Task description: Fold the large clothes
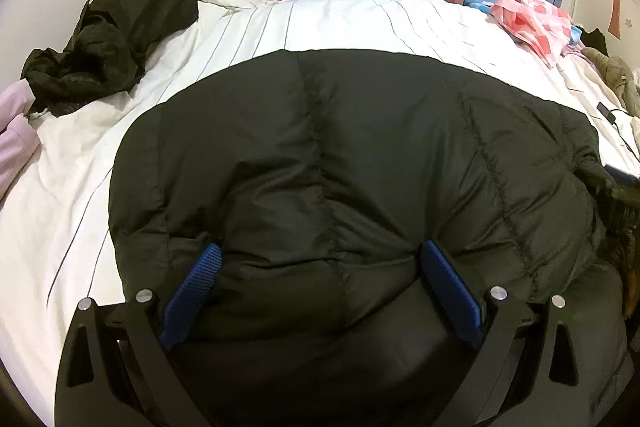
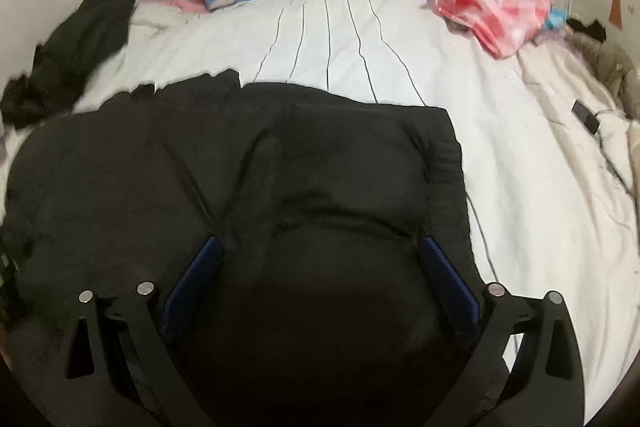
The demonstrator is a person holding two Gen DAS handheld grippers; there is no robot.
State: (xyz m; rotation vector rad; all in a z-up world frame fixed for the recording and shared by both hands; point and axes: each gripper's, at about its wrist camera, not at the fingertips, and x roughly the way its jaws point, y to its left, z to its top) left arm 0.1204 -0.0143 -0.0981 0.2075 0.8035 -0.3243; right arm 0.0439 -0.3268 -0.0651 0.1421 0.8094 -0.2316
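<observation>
A black quilted puffer jacket (image 1: 340, 155) lies spread on the white pinstriped bed sheet (image 1: 340, 23), filling the near half of both views. The left gripper (image 1: 320, 259) stands with its jaws spread wide — a thick bulge of jacket padding sits between the blue textured pads (image 1: 196, 291), touching both. The right gripper (image 2: 320, 251) is likewise wide apart, jacket fabric bunched between its blue pads (image 2: 448, 283) — this view is blurred.
</observation>
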